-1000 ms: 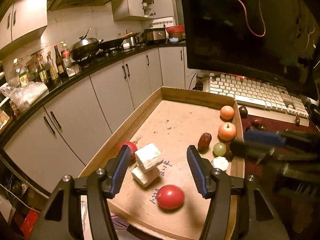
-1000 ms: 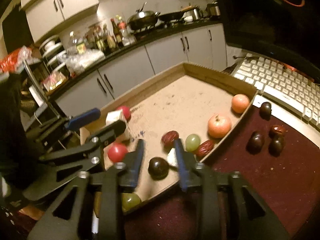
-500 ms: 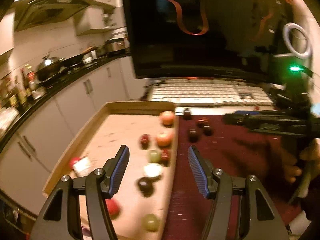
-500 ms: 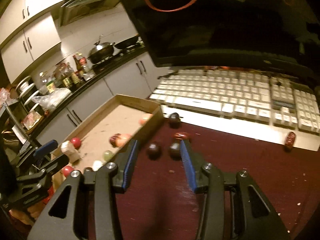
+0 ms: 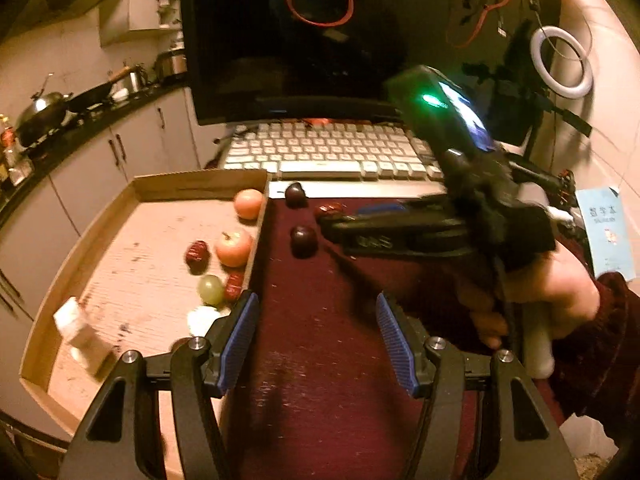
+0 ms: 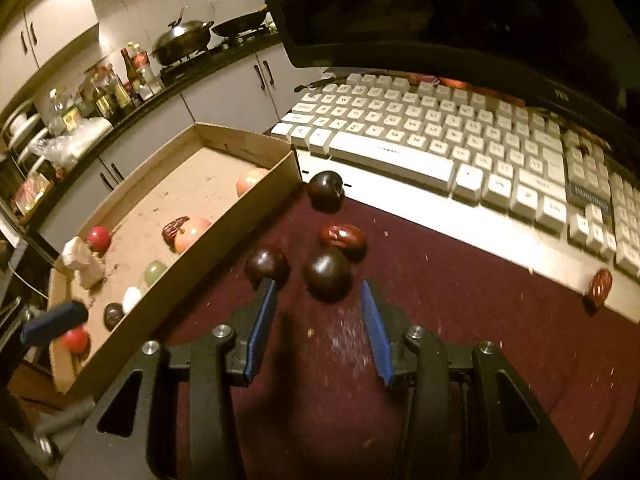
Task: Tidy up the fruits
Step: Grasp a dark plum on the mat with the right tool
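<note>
On your far left the cardboard tray point(image 6: 224, 216) sits on the surface, holding a white block point(image 6: 82, 262), a red tomato point(image 6: 98, 239), a second red one point(image 6: 76, 340) near the front, a green grape point(image 6: 155, 273), a dark plum point(image 6: 113, 314), a wrinkled red date point(image 6: 175, 228) touching a pale apple point(image 6: 192, 232), and an orange fruit point(image 6: 250, 180) against the far right wall. Your left claw point(image 5: 316, 344) hangs wide open with nothing between its blue pads, just right of the tray's wall, over the maroon mat point(image 5: 320, 360). Right of the tray, four fruits lie on the mat: one dark plum point(image 6: 326, 188) close to the keyboard point(image 6: 460, 140), a glossy brown date point(image 6: 343, 237) nearer you, and two round, shiny, almost black plums. Of these, the left plum point(image 6: 267, 265) sits just beyond your right claw's left fingertip, and the right plum point(image 6: 328, 271) lies straight ahead of your right claw point(image 6: 318, 312), just beyond the tips and in line with the gap. That claw is open wide and grips nothing. Far to the right a lone date point(image 6: 601, 283) rests against the keyboard's front edge
</note>
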Demonstrator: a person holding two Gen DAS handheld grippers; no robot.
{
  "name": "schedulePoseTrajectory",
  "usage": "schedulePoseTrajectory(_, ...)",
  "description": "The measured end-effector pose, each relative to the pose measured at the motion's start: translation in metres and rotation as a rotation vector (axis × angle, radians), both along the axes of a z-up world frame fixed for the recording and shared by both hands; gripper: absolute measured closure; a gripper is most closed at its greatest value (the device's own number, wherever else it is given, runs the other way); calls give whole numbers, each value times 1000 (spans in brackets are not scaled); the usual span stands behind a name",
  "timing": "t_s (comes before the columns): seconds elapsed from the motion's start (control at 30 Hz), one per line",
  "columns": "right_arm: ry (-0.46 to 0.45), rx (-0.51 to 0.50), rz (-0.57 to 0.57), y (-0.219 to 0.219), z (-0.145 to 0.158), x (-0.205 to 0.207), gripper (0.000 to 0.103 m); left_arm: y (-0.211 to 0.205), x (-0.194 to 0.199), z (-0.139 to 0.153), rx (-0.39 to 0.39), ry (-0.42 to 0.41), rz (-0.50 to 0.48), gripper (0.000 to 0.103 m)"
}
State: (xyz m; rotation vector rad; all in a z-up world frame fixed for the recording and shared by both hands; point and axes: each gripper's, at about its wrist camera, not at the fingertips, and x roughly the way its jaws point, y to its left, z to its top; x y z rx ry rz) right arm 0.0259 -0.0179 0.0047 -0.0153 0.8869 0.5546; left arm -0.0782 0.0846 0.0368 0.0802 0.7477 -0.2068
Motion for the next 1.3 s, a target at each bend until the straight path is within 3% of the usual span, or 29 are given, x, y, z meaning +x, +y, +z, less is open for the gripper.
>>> schedulePoseTrajectory(0.1,6,-9,-15,4,-4,9,58,-7,1,-5,-3,31,-35,42)
schedulePoseTrajectory(0.17,22,-27,-23,6,-9,13,67,-10,4,-10,-16,57,-41,42)
schedulePoseTrajectory(0.37,20,-9,-10,4,-12,17,76,-9,26,-22,-43,118,10,42)
schedulePoseTrajectory(0.73,107,152,-127,-63,-1,32,77,-16,75,-29,-33,158,90,42)
schedulePoseTrajectory(0.93,112,185,-142,-73,3,31,77,-25,99,-34,3,165,105,43)
schedulePoseTrajectory(1.17,102,205,-144,-74,9,29,77,-36,116,-40,70,165,79,50)
schedulePoseTrajectory(1.3,109,212,-167,-79,8,32,77,-50,102,-33,84,116,-10,51)
